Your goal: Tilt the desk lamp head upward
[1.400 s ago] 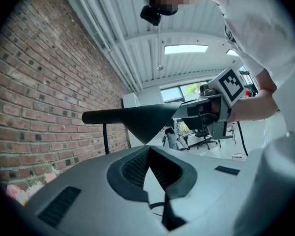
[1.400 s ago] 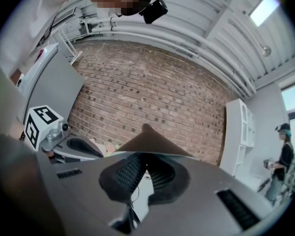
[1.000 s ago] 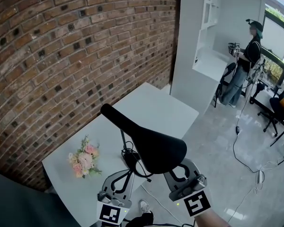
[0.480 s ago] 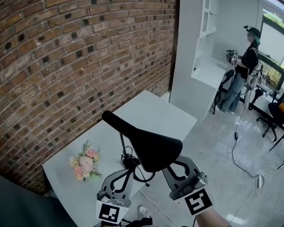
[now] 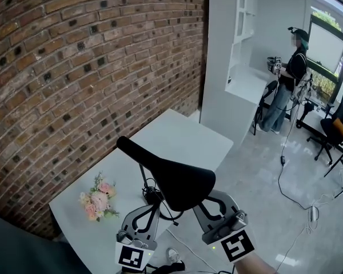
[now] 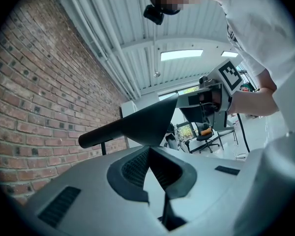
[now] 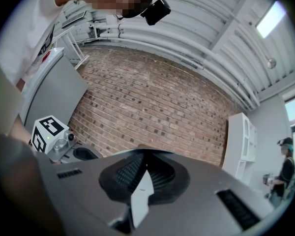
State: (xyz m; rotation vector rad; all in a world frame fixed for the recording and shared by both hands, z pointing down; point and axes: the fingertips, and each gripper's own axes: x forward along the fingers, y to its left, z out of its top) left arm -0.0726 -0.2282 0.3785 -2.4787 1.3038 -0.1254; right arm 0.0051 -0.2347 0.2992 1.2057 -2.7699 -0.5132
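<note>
Above the near edge of the white table [image 5: 183, 131], the desk lamp head [image 5: 180, 178] stands tilted on its thin stem [image 5: 143, 174], its narrow end pointing up toward the brick wall. On its lower rim the left gripper [image 6: 148, 149] has its jaws drawn together. Beside it the right gripper [image 7: 144, 155] is closed too, nothing between its pads, its tips tucked under the head. A pink bouquet [image 5: 97, 197] lies on the table left of the stem.

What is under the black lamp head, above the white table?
A thin stem and a coiled black cable show above the table. The lamp head covers the rest, so no base is visible.
</note>
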